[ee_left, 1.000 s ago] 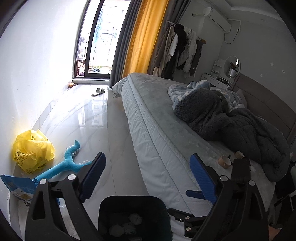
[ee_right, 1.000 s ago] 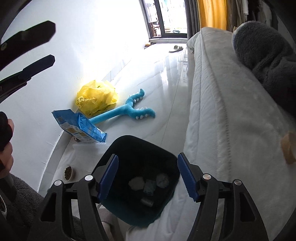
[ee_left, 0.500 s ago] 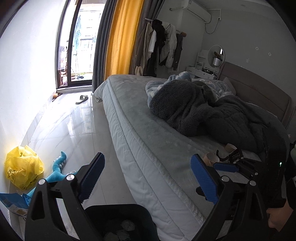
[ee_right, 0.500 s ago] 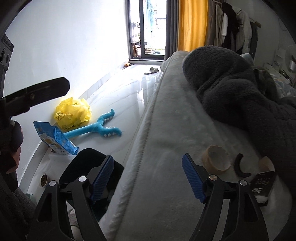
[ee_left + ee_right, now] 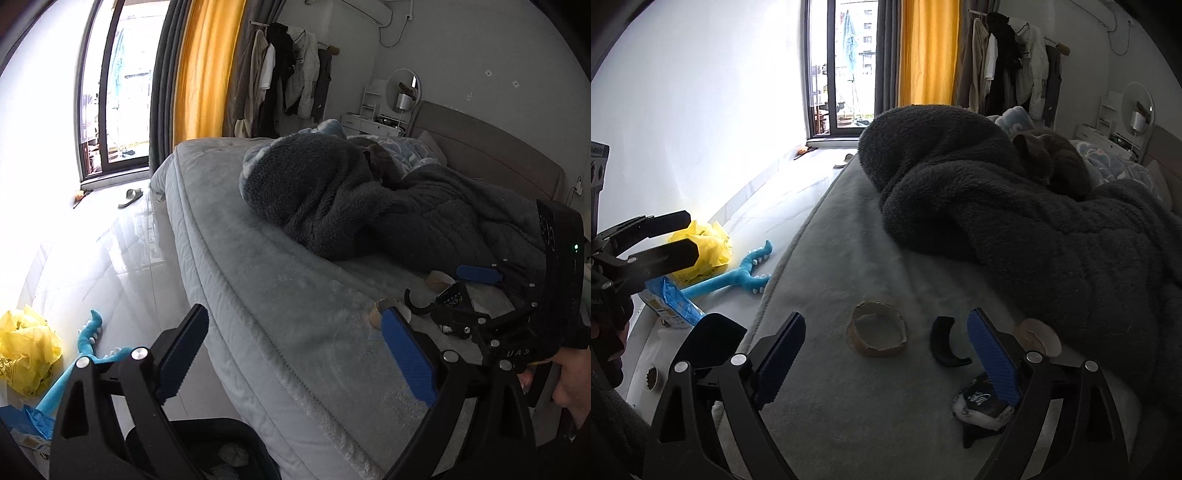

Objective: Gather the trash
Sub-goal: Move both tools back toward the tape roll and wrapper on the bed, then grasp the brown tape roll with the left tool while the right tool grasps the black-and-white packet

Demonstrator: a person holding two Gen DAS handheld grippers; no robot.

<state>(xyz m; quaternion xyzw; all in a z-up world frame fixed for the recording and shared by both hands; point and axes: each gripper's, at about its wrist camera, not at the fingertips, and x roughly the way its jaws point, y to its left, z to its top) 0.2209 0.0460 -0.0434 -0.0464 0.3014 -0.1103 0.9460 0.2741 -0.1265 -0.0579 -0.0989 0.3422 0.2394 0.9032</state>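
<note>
Right gripper (image 5: 886,363) over bed (image 5: 827,258), jaws opening, nothing between them. Cardboard ring (image 5: 878,329), black curved piece (image 5: 945,343) and wrapper (image 5: 979,406) lie on bed. Left gripper (image 5: 295,354) apart, empty, above black bin (image 5: 221,450) on floor.

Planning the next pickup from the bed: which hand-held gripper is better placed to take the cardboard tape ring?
Right. The right hand-held gripper hangs over the cardboard ring, jaws opening and empty. The left hand-held gripper is off toward the bed edge.
</note>
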